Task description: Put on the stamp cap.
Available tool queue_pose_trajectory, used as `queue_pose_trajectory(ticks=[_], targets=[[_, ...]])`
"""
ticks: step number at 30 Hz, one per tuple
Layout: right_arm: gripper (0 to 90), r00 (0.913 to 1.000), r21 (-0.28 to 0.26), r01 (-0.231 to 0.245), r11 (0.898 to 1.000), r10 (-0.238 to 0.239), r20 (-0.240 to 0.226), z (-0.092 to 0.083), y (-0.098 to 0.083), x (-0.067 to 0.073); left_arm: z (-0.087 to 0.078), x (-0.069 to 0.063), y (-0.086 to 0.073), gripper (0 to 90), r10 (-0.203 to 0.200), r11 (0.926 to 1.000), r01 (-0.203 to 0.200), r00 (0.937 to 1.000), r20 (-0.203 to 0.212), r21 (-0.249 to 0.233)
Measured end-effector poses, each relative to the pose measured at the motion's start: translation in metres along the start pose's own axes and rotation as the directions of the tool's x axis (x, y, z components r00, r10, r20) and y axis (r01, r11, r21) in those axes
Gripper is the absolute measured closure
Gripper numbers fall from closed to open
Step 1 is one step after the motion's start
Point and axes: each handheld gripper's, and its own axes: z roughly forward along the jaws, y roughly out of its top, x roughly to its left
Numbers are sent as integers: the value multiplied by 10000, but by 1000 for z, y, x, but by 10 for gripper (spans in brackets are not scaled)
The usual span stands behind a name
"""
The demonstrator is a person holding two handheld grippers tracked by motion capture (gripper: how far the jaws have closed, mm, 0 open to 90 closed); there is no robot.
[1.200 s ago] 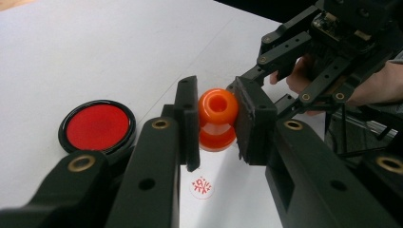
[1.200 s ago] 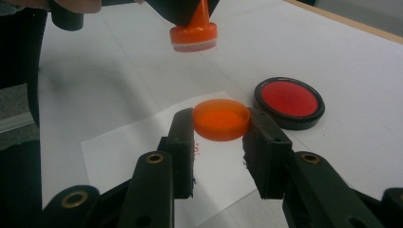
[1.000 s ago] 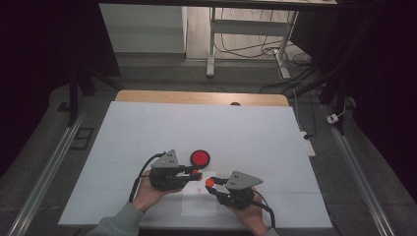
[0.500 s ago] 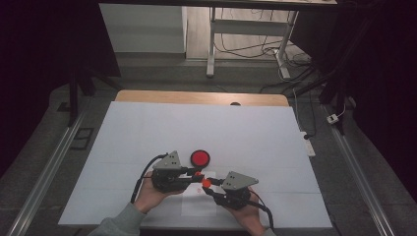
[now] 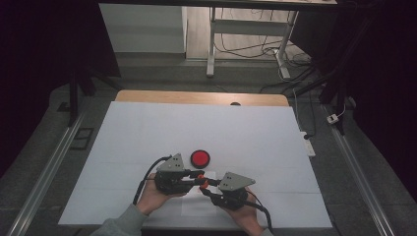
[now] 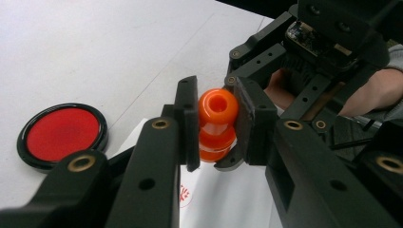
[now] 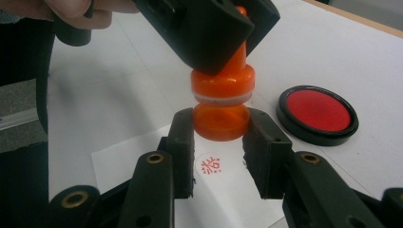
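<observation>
Left gripper view: the left gripper (image 6: 216, 123) has its jaws clamped on the upper knob of an orange stamp (image 6: 217, 124), one pad pressed on each side of it. The right gripper (image 7: 218, 142) grips the same stamp lower down; in the right gripper view its jaws are closed on the stamp's translucent orange cap (image 7: 221, 121), the bottom section below the pale seam.

The stamp stands roughly upright, held just above a white paper sheet (image 7: 228, 199). On that sheet, directly under the stamp at 6 o'clock from it, is a red stamped mark (image 7: 211, 166).

An ink pad (image 7: 317, 113), round, red with a black rim, lies on the worktop (image 5: 147, 132) at 3 o'clock of the stamp in the right gripper view, near it but apart, and off the sheet.

High view: both grippers meet tip to tip at the near edge of the worktop, around 6 o'clock, left gripper (image 5: 195, 178) and right gripper (image 5: 205, 186) close together, with the ink pad (image 5: 200, 158) just beyond them at 12 o'clock. A hand holds each gripper from below.
</observation>
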Motion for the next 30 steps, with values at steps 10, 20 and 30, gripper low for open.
queue_pose_trajectory(ticks=[10, 20, 30], targets=[[640, 10000, -75, -19, 10000, 19, -17, -1, 0, 0, 4, 0, -2, 726, 7, 9999, -6, 10000, -43, 155], [640, 10000, -114, -42, 9999, 41, -22, -1, 1, 0, 5, 0, -2, 726, 8, 9998, -7, 10000, -25, 180], [640, 10000, -104, -57, 9999, 57, -3, -1, 0, 0, 5, 0, -3, 727, 1, 9998, 0, 10000, -38, 195]])
